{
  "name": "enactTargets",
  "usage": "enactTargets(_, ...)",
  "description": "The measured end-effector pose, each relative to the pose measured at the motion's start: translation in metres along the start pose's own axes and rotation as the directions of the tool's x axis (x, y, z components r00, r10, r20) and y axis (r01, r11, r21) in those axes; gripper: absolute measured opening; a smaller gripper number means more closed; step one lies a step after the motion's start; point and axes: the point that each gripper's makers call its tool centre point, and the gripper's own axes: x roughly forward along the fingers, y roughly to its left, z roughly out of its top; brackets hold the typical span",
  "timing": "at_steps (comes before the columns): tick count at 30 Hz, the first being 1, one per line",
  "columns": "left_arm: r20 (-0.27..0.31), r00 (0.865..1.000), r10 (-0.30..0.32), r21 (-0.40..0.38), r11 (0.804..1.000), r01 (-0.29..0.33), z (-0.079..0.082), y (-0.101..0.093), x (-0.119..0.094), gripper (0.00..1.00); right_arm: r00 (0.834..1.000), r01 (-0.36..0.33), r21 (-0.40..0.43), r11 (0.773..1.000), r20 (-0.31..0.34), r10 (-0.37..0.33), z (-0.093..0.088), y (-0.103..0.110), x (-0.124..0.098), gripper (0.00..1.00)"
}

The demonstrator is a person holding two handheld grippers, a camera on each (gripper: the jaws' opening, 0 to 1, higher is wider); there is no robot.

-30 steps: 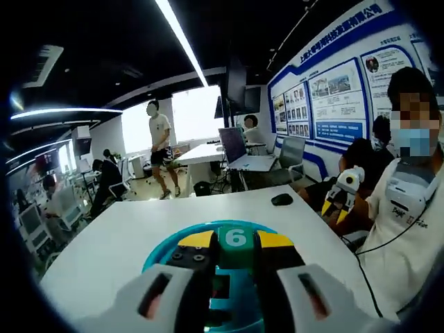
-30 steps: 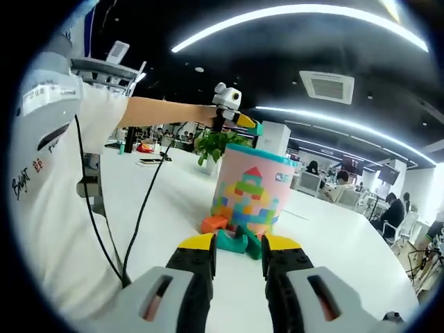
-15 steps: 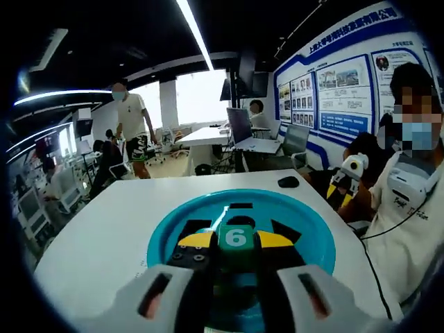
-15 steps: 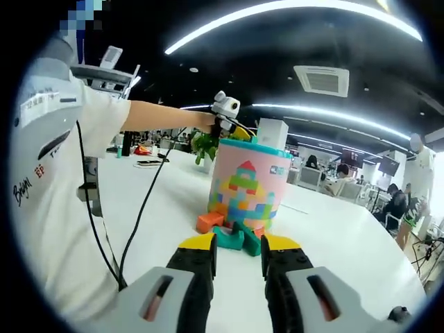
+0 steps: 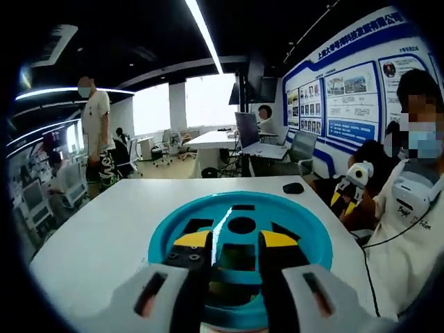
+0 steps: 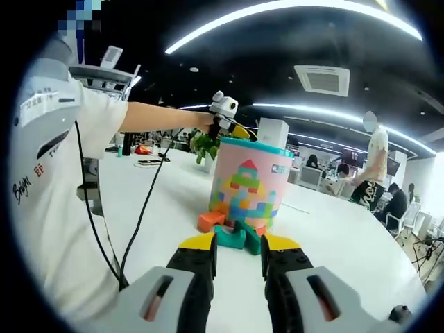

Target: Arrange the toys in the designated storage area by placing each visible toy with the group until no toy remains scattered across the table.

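Operator's clothing and handheld grippers.
White short-sleeved shirt (image 6: pixel 62 208) with dark lettering, black cable (image 6: pixel 139 222); grey gripper bodies, black jaws, yellow tips.

A dark ceiling with long light strips (image 5: pixel 205 35) runs across the top of the left gripper view, above bright windows (image 5: pixel 208 103) at centre. At upper right, a white wall carries blue-framed posters (image 5: pixel 347 90); desks and office chairs (image 5: pixel 302 147) stand below. In the right gripper view, a ceiling vent (image 6: pixel 325 78) sits upper right.
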Motion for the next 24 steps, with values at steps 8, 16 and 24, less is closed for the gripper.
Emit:
enactTargets(8, 0.043, 0.998, 0.036, 0.035, 0.999, -0.038, 0.012, -0.023, -0.01, 0.36, 1.0, 0.024, 0.005, 1.0, 0.0, -0.024, 0.003, -0.004, 0.0, 0.25)
enactTargets(16, 0.087, 0.992, 0.09, 0.073, 0.993, -0.097, 0.026, -0.041, -0.02, 0.38, 0.999, 0.031, -0.029, 0.999, 0.013, -0.031, 0.013, 0.001, -0.005, 0.25)
enactTargets(24, 0.085, 0.99, 0.108, 0.027, 0.993, -0.111, 0.031, -0.08, -0.028, 0.38, 0.999, 0.055, -0.045, 0.997, 0.005, -0.054, 0.011, -0.002, -0.015, 0.25)
